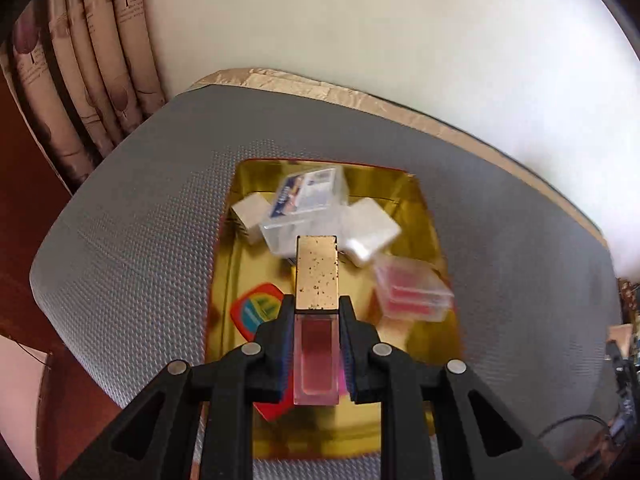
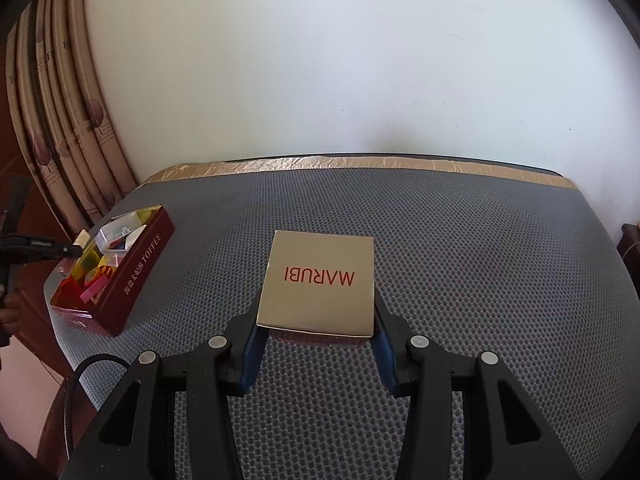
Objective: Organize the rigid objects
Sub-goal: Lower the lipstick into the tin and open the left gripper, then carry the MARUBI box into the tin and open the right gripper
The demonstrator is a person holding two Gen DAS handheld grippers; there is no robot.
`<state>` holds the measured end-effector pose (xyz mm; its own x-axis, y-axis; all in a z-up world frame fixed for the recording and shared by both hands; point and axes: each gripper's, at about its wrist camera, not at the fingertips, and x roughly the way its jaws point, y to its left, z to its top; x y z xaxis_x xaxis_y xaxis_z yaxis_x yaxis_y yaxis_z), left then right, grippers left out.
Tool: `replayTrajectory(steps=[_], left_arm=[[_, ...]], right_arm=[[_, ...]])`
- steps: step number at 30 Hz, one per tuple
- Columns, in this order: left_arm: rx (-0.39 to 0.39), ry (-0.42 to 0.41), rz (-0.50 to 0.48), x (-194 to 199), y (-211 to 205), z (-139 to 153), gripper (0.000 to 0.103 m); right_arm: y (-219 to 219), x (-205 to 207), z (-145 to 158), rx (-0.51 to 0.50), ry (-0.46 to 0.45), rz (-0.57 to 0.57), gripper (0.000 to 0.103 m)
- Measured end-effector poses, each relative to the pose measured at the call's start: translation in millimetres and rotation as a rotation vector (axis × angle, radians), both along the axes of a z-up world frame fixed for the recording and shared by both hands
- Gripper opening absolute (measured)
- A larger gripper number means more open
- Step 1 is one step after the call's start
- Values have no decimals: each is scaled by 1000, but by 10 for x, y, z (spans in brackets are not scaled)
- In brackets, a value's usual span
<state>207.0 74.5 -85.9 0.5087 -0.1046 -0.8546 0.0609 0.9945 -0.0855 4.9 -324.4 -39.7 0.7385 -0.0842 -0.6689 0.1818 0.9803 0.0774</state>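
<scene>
My left gripper (image 1: 316, 305) is shut on a lip gloss tube (image 1: 317, 270) with a speckled gold cap and a pink-red body, held above the open gold-lined tin (image 1: 236, 264). In the tin lie a clear box with a blue label (image 1: 308, 200), two white cases (image 1: 370, 232), a clear box with red contents (image 1: 412, 292) and a red shield-shaped piece (image 1: 256, 312). The right wrist view has the red tin (image 2: 140, 264) at far left with the left gripper (image 2: 60, 249) over it. My right gripper (image 2: 316, 312) is shut on a beige MARUBI box (image 2: 320, 280) just above the mat.
A grey mesh mat (image 2: 460, 240) covers the table, with a tan taped edge (image 2: 360, 162) against the white wall. Patterned curtains (image 1: 80, 80) hang at the left. Cables (image 1: 580, 428) lie off the table's right side. A hand (image 2: 10, 312) shows at the left edge.
</scene>
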Motion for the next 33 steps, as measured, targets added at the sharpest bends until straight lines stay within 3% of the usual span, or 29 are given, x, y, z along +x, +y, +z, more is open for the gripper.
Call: replayTrajectory(steps=[6,13,16,18,25,29,33], left_arm=[[31,-4,24,97,141,-156,20],[40,46,29,287,194,-420,23],[81,-15,46,207,192,-307,31],[85,-67,66,115,211,-167,43],[-4,-169,51,-474,268,175,46],[5,-204,59,-929,294,194,47],[63,-186,57,-1193,290,89,47]], right_arm=[[65,42,38,-10,3,12,43],[200,59,83,-18,3,35,43],[279,64,126,-25,3,57,43],[347,71,171,-25,-4,71,43],[759,148,367,5,-33,177,43],[1117,275,434,40,-40,269,43],[1518,532,412,113,-17,375,43]])
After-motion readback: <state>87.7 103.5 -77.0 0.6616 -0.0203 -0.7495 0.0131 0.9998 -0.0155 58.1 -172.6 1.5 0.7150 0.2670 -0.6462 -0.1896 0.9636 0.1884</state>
